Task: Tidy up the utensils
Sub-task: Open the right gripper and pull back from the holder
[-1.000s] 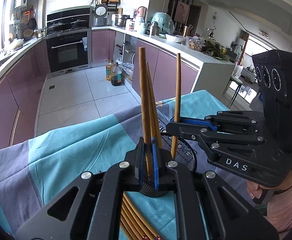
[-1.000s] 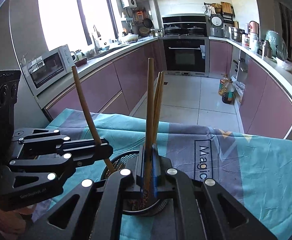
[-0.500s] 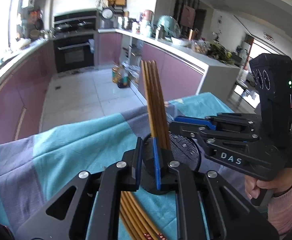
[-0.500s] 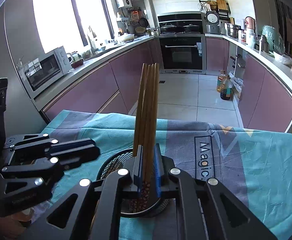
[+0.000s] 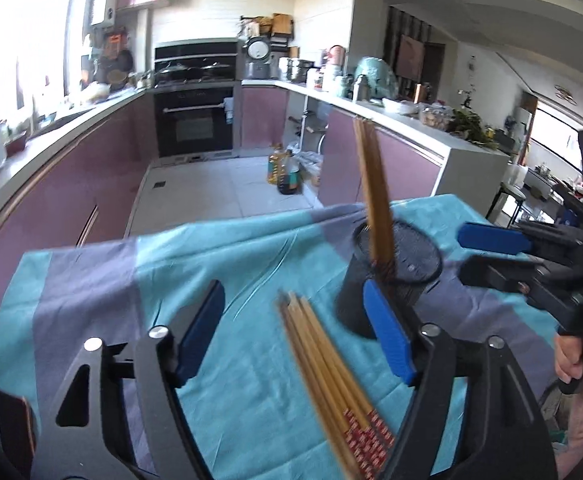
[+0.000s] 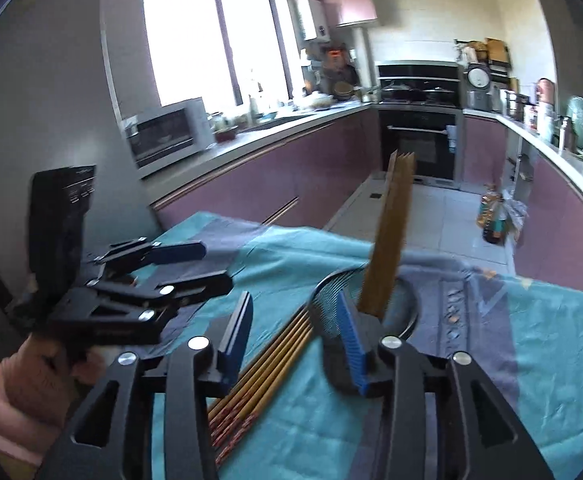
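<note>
Both grippers, left gripper (image 5: 293,336) and right gripper (image 6: 297,340), opening, nothing between jaws. Released brown wooden chopsticks (image 5: 373,200) now stand in black mesh cup (image 5: 407,258); flat bundle (image 5: 327,368) remains on teal cloth.

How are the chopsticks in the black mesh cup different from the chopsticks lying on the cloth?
The chopsticks in the cup stand nearly upright in a tight bunch; the chopsticks on the cloth lie flat, side by side. The first sit inside the mesh cup; the second rest on the cloth beside it. Both are the same tan wood.
</note>
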Available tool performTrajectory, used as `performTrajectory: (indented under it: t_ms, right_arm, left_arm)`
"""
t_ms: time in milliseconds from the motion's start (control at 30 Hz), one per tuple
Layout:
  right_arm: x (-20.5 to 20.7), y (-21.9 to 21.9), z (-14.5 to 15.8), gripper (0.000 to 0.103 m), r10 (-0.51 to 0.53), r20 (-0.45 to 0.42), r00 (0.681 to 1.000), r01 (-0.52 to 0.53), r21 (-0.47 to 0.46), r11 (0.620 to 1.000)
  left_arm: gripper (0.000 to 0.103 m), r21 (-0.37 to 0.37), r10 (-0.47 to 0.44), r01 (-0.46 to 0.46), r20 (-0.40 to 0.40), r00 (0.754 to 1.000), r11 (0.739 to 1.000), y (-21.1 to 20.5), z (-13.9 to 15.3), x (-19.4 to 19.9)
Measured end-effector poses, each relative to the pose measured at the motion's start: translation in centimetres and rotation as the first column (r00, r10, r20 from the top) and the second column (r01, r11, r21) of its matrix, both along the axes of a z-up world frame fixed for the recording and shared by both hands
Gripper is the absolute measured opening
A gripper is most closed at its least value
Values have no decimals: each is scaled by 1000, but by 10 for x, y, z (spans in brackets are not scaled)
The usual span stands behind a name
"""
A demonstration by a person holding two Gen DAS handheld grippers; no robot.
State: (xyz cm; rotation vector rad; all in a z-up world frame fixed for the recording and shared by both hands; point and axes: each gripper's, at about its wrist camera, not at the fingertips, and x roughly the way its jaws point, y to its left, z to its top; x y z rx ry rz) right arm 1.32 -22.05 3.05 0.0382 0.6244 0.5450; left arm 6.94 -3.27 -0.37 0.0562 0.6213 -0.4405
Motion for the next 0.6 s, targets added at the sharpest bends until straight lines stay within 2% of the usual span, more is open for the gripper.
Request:
performTrajectory:
  t_ms: [67, 300, 600]
  right_arm:
    - [-3, 8, -11, 43, 7, -28, 1000, -8, -15, 1000]
    - [2, 25, -63, 43, -7, -183, 983, 3, -18, 1000]
    - [12, 37, -90, 43, -43, -254, 966, 33, -45, 998]
  left_arm:
    - [74, 29, 37, -37, -1, 999, 999, 9, -11, -6]
    - [73, 89, 75, -69, -73, 995, 994, 17, -48, -10]
    - [69, 156, 72, -48, -154, 985, 987, 2, -79, -5]
